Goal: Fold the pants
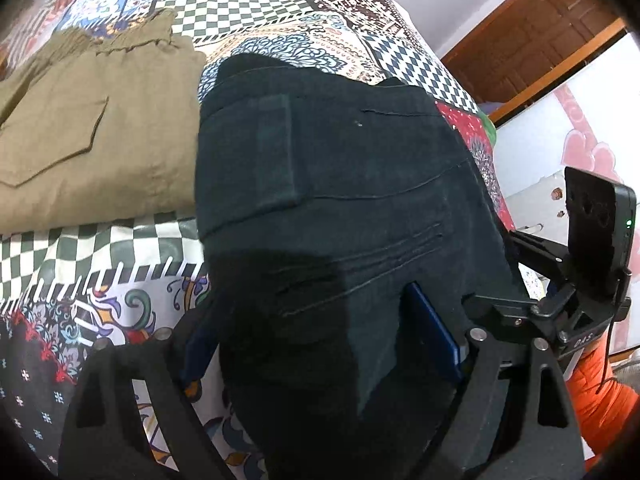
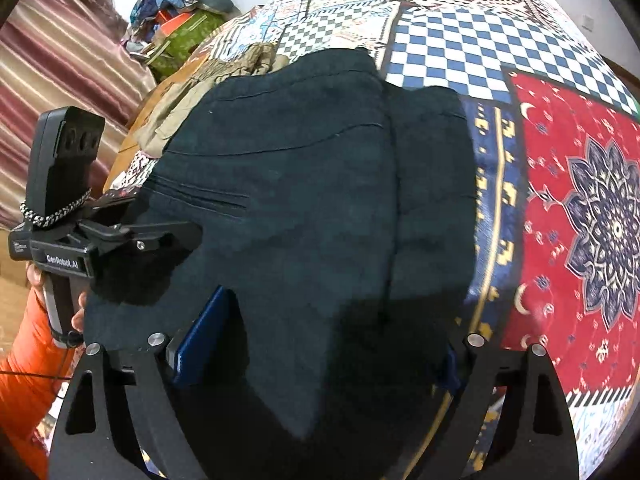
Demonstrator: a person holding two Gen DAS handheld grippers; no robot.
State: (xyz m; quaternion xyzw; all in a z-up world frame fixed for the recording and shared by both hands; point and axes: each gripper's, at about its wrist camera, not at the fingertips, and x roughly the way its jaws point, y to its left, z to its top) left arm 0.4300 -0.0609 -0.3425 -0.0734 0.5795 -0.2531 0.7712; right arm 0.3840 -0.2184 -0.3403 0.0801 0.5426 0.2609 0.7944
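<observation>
Pants (image 1: 340, 184), dark, folded, on a patterned bedspread (image 1: 248, 12).

The bedspread covers the whole work surface in patchwork prints: checks, florals, a red medallion panel at right in the right wrist view. The dark pants lie flat on it, seams and a back pocket upward, their near edge running between the fingers of both claws. A second pair, khaki pants (image 1: 88, 136), lies folded just beside them on the left, touching along one edge. Left gripper (image 1: 320, 340): jaws spread wide, blue pads to either side of the cloth, not pressing on it; nothing held. Right gripper (image 2: 320, 352): likewise wide apart, cloth between the pads, no grip. An orange sleeve (image 2: 24, 360) shows behind the left gripper's handle.
</observation>
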